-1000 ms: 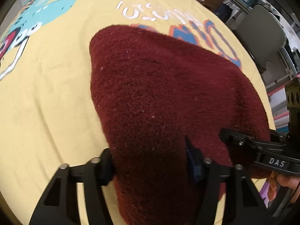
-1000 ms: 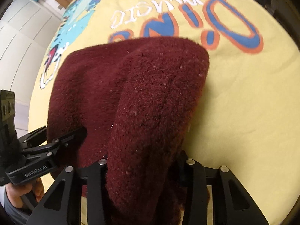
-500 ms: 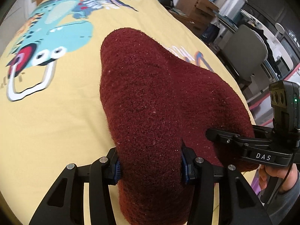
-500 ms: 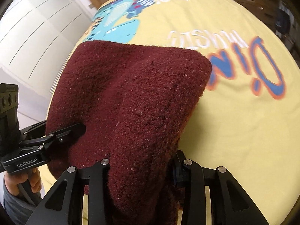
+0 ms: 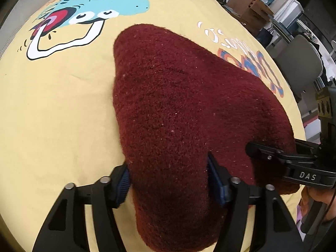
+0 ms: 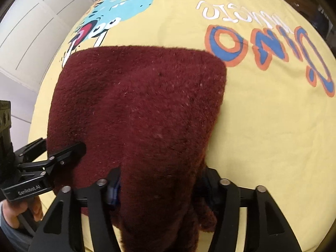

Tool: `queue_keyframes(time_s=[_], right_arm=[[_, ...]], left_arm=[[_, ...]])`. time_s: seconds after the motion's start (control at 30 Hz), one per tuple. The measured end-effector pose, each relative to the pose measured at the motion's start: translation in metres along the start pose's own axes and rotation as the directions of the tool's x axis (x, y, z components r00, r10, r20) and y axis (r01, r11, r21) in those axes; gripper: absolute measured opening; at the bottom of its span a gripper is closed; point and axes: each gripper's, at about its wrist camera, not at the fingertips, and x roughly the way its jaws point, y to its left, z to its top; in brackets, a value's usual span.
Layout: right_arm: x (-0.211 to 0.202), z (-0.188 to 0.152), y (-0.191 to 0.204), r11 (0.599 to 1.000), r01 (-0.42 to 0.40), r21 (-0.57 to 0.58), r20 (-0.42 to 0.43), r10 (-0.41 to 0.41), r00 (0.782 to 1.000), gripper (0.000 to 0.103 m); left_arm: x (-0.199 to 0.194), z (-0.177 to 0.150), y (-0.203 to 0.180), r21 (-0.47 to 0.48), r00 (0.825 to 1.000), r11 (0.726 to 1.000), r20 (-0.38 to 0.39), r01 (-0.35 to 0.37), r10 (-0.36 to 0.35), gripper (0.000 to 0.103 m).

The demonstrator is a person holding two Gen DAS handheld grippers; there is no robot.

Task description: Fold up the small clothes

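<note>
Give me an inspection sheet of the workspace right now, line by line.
Surface: yellow printed cloth with a cartoon dinosaur and lettering, covering the table.
Job's things: dark red fuzzy knitted garment, far end lying on the cloth, near edge gripped at two spots.
Clutter: nothing seen on the cloth.
Grippers: left tongs shut on the garment's near edge; right tongs shut on it too, beside the left.
Cables: a thin dark cord by the hand under the right tongs, in the left wrist view.
Surroundings: white panelled doors, cardboard boxes, grey chair.
</note>
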Motion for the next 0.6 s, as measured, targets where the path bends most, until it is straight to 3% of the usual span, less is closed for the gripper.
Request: queue_keyframes(time_s=[0.1,0.27,0.37,0.43,0.6], right_arm=[[-0.010,0.005,0.003,0.998,0.051,-0.021,0.041,-0.050,0.998,0.078],[-0.038,-0.017,-0.005,0.995,0.080,-0.058,0.093,-0.074,0.993,0.082],[-0.045,-0.028,-0.003,0.994,0.082,-0.077,0.116,-0.072,0.991,0.090],[-0.042,-0.031,-0.002,0.992,0.097,-0.083,0.126,-0.086,0.988,0.102],[-0.032,-0.040,-0.013,0.992,0.112,-0.060,0.133,-0.103,0.986,0.103]], left_arm=[[-0.005,0.001,0.000,0.001,1.000,1.000,-0.008,-0.026,0.026,0.074],[-0.023,-0.006,0.010,-0.005,0.997,0.997,0.002,-0.072,0.072,0.102],[-0.036,-0.010,0.008,0.000,0.994,0.995,0.036,-0.100,0.100,0.102],[-0.040,-0.013,0.005,0.010,0.991,0.992,0.041,-0.125,0.125,0.102],[-0.029,-0.008,-0.013,0.008,0.989,0.991,0.073,-0.131,0.130,0.102]])
